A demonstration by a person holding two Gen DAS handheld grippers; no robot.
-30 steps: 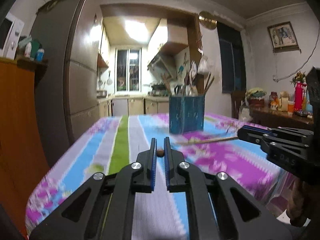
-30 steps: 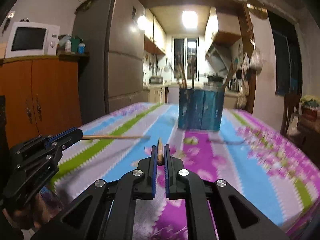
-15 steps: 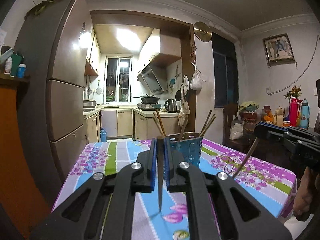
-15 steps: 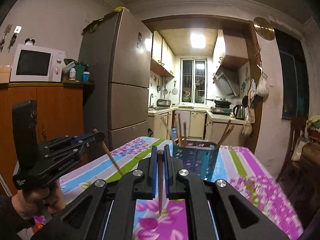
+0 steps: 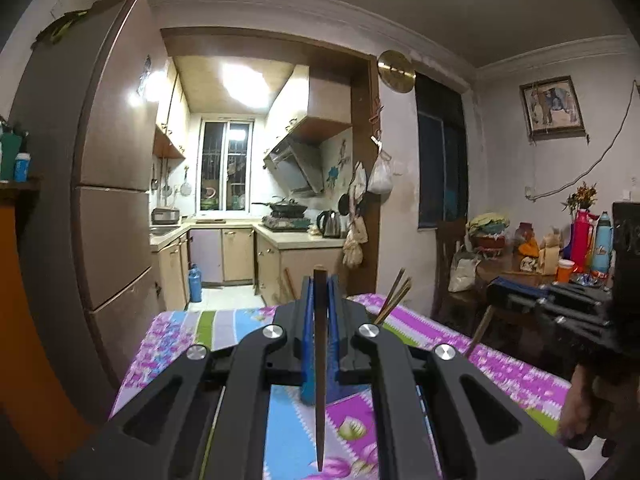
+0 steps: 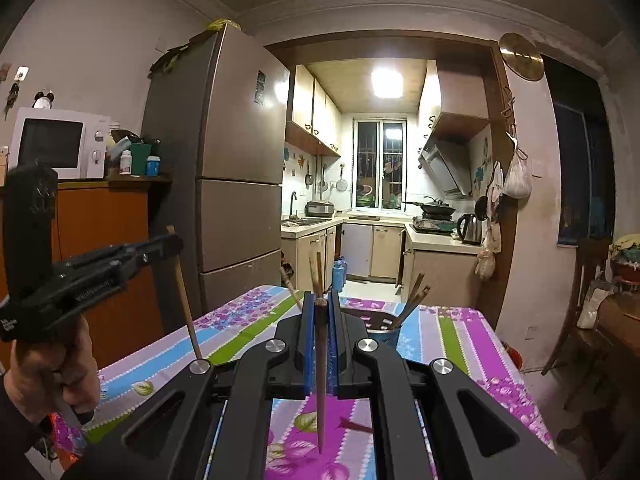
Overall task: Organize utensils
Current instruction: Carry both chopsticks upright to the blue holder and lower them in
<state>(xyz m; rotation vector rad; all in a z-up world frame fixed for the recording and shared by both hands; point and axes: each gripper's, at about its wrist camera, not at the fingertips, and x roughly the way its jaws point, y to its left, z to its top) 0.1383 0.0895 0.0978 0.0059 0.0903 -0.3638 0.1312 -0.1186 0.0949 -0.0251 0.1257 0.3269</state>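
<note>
My left gripper (image 5: 320, 280) is shut on a brown chopstick (image 5: 320, 380) that hangs point down above the floral tablecloth (image 5: 176, 336). My right gripper (image 6: 320, 300) is shut on another chopstick (image 6: 321, 384), also point down. The blue utensil holder (image 6: 390, 330) stands on the table beyond the fingers with several chopsticks (image 6: 414, 294) in it; in the left wrist view only its chopstick tops (image 5: 394, 294) show. The right gripper (image 5: 496, 286) shows at the right of the left wrist view and the left gripper (image 6: 172, 242) at the left of the right wrist view.
A tall fridge (image 6: 236, 184) stands left of the table, with an orange cabinet (image 6: 100, 248) and a microwave (image 6: 60, 142) beside it. A side table with bottles (image 5: 584, 240) and a chair (image 5: 452, 264) are at the right. The kitchen lies behind.
Both grippers have risen and tilted up from the table, each carrying its chopstick from lying flat to hanging point down. The holder has dropped low behind the fingers.
</note>
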